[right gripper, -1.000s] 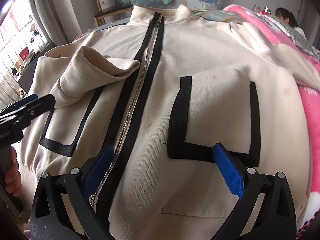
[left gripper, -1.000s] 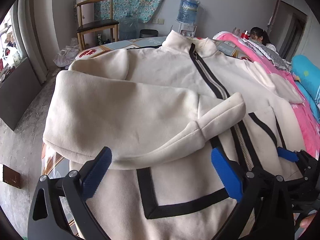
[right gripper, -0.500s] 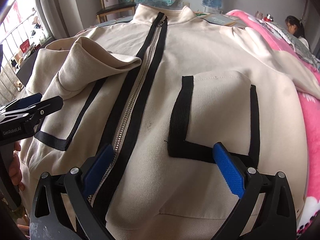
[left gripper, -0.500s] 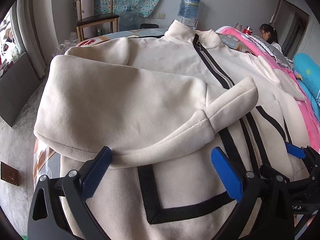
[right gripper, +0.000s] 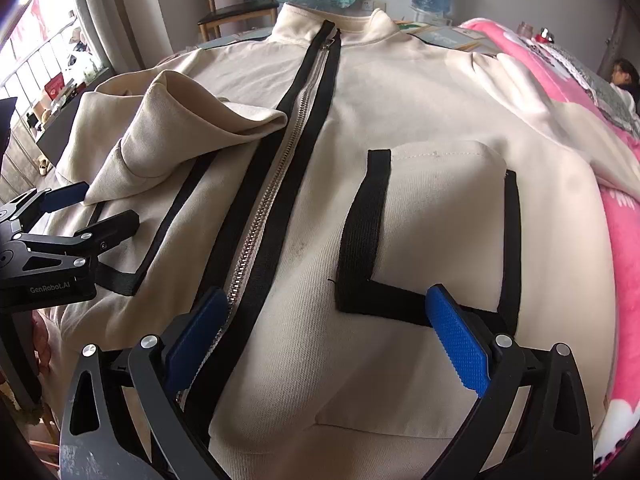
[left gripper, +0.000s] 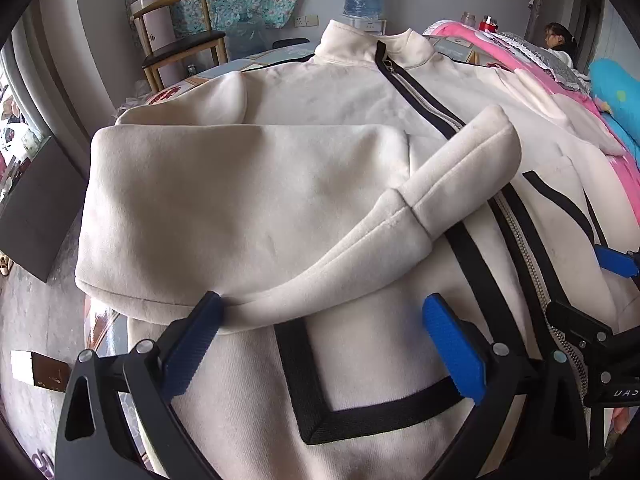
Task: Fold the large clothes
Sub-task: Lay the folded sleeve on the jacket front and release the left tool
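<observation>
Over cream jacket [right gripper: 420, 208], both grippers open

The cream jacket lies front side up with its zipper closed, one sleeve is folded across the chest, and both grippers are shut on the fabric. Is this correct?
One detail is wrong: neither gripper is shut on fabric. The left wrist view shows the left gripper open above the folded sleeve; the right wrist view shows the right gripper open over the jacket. The zipper is closed, as you said.
</observation>
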`<state>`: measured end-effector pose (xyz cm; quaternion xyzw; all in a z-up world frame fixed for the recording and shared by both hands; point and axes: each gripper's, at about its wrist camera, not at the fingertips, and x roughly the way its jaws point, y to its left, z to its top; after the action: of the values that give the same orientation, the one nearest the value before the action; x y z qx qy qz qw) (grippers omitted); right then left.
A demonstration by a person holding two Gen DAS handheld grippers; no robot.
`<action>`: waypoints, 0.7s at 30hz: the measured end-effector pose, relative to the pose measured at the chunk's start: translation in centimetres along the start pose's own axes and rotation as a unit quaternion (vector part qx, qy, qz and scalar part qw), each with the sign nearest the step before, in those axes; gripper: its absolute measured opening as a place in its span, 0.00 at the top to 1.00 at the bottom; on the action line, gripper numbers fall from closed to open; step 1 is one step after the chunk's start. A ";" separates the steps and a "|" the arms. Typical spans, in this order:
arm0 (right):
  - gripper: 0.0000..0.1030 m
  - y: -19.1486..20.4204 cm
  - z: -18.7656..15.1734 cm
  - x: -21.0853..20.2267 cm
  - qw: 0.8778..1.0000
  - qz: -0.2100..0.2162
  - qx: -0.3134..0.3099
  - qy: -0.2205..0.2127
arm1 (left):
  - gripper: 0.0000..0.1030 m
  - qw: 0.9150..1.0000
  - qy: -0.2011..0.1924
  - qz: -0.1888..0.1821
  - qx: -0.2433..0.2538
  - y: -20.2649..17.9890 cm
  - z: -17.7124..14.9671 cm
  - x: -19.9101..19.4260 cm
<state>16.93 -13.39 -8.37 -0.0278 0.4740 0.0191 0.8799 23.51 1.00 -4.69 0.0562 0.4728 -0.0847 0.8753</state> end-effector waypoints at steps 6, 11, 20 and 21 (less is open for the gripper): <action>0.07 0.0 0.1 0.1 1.000 0.000 -0.001 0.002 | 0.05 1.000 -0.001 -0.001 0.000 0.1 0.0 0.0; 0.07 0.1 0.2 0.2 1.000 0.003 -0.002 0.004 | 0.05 1.000 -0.003 0.000 0.003 0.0 -0.1 0.0; 0.07 0.2 0.4 0.3 1.000 0.003 -0.002 0.005 | 0.05 1.000 -0.003 0.005 0.006 -0.3 -0.1 -0.1; 0.07 0.2 0.4 0.3 1.000 0.003 -0.002 0.005 | 0.05 1.000 -0.002 0.005 0.005 -0.3 -0.1 -0.1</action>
<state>17.44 -13.18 -8.37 -0.0281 0.4788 0.0223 0.8772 23.34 0.70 -4.66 0.0631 0.4701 -0.0829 0.8765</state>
